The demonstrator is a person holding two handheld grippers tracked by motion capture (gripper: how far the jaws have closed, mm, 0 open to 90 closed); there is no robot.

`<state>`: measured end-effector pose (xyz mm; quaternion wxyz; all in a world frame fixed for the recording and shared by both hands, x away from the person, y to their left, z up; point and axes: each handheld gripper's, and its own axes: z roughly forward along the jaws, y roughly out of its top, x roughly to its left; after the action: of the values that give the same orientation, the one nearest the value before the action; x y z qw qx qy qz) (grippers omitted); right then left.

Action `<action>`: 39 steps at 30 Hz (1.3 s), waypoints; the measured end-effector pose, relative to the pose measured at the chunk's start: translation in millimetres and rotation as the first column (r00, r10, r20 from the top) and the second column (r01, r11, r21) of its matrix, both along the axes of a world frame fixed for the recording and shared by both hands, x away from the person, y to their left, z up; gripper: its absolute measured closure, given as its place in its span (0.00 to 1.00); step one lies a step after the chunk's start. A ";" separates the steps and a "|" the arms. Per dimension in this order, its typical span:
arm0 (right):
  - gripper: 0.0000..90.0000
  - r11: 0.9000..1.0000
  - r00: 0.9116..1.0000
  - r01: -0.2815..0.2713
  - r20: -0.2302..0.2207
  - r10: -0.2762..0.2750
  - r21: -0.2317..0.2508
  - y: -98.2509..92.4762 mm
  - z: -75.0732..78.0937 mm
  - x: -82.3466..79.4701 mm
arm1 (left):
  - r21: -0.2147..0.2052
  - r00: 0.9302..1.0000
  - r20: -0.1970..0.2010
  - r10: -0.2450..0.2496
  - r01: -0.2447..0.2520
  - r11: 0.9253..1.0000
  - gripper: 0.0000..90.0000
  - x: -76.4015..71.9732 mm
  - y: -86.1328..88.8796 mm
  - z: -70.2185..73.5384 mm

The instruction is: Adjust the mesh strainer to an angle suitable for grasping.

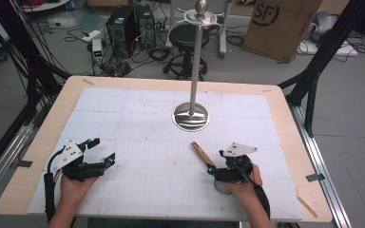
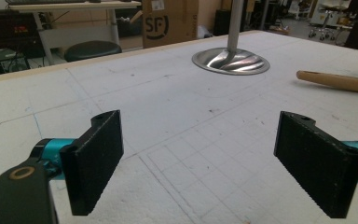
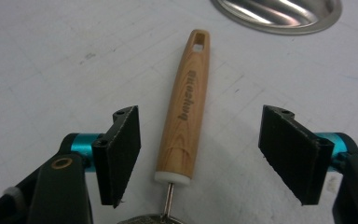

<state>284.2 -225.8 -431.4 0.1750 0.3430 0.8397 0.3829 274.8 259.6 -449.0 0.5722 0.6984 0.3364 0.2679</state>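
The right hand-held gripper (image 3: 200, 154) straddles the light wooden utensil handle (image 3: 188, 112), pads apart, untouching. The handle points to twelve o'clock. The left hand-held gripper (image 2: 200, 163) gapes empty.

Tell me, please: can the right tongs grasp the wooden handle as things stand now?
Probably yes. The wooden handle lies between the open pads of the right tongs, touched by neither pad, and nothing stands in the way.

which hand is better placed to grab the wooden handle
Right: its tongs already straddle the wooden handle, pads not yet touching. The left tongs sit open over bare table, well away from it.
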 end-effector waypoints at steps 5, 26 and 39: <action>0.52 0.998 0.999 -0.017 -0.051 0.014 -0.054 4.2 -3.7 0.9 | 0.001 1.000 0.000 0.001 -0.001 1.000 0.18 -0.1 -0.1 0.0; 0.76 0.985 0.992 -0.107 -0.080 0.097 -0.137 9.0 2.1 -1.3 | 0.000 1.000 -0.003 0.011 -0.011 1.000 0.19 0.1 -0.4 0.0; 0.68 0.975 0.966 -0.115 -0.249 0.066 -0.189 15.6 7.7 15.2 | -0.005 1.000 -0.004 0.017 -0.017 1.000 0.19 0.2 -0.1 0.0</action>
<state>299.3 -210.1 -423.7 0.0878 0.3285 0.9041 0.2587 275.0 259.5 -449.0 0.5710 0.6947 0.3440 0.2704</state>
